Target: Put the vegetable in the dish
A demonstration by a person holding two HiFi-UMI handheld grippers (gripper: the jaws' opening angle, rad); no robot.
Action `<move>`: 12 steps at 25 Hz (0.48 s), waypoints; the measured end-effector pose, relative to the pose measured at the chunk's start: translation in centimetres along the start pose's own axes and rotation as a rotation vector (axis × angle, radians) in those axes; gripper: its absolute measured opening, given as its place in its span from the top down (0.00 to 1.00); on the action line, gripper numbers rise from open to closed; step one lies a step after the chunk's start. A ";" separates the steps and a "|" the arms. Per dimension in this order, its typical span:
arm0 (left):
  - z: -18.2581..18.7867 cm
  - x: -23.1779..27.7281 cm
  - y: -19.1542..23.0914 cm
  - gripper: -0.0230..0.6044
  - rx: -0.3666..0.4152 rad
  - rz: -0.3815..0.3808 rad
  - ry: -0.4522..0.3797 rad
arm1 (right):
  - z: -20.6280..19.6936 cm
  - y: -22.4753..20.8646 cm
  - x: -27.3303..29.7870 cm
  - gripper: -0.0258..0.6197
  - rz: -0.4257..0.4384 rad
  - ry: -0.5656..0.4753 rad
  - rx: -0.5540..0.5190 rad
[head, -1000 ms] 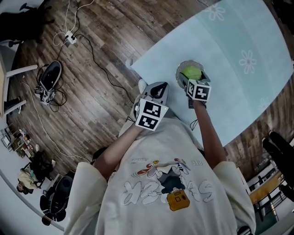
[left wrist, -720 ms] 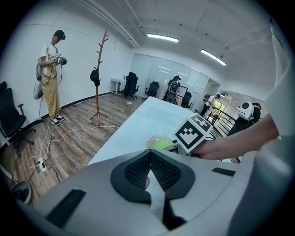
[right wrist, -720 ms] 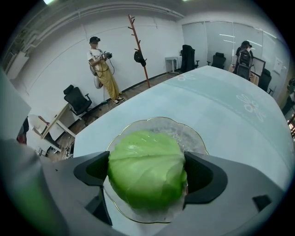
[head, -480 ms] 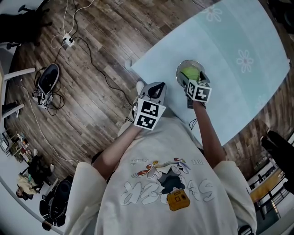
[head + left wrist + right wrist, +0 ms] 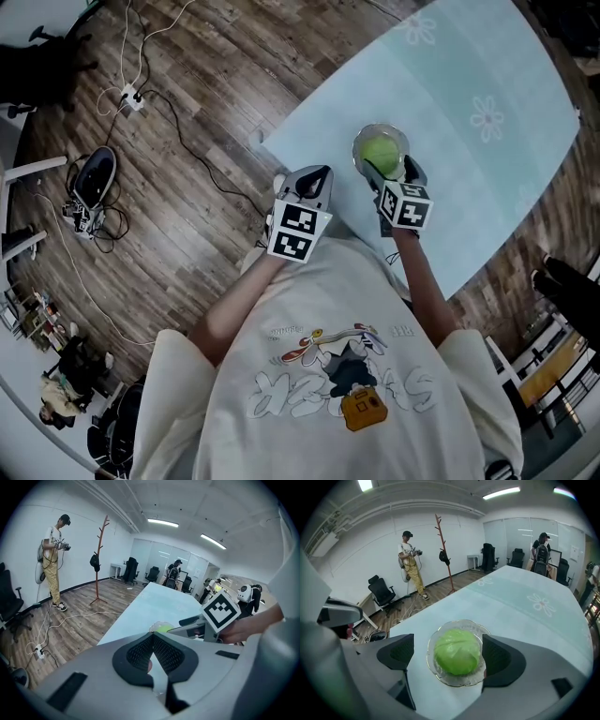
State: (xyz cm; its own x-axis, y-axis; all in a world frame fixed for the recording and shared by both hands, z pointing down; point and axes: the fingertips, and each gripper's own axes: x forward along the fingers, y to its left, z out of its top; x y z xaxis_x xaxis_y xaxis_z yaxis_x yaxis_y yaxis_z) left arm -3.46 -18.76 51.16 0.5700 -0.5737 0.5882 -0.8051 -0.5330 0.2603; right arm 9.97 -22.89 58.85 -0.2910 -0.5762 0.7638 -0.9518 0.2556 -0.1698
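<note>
A round green cabbage [image 5: 457,654] lies in a clear glass dish [image 5: 440,676] on the pale blue table [image 5: 520,606]. The same cabbage [image 5: 379,152] and dish [image 5: 360,143] show in the head view near the table's near corner. My right gripper [image 5: 452,658] is open, its jaws standing wide on either side of the dish, just behind it, holding nothing. In the head view the right gripper [image 5: 392,180] sits at the dish's near edge. My left gripper [image 5: 151,653] is shut and empty, off the table's edge [image 5: 310,183], left of the dish [image 5: 161,628].
The table's near-left corner [image 5: 265,142] lies close to the left gripper. Cables and a power strip [image 5: 129,95] lie on the wooden floor. Office chairs [image 5: 383,594], a coat stand [image 5: 446,550] and people stand farther back in the room.
The right gripper has drawn back slightly from the dish, leaving the cabbage fully uncovered in it. The left gripper has hardly moved.
</note>
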 end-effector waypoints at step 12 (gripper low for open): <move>2.7 0.6 0.4 0.95 0.022 -0.065 -0.041 | 5.9 5.0 -7.6 0.87 0.094 -0.241 0.015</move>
State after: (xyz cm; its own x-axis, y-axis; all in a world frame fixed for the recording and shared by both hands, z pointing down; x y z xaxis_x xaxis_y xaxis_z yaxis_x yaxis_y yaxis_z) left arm -2.98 -20.95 49.56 0.6274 -0.5626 0.5384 -0.7628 -0.5830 0.2797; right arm 6.87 -21.82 48.48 -0.3918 -0.7190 0.5740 -0.9201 0.3067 -0.2437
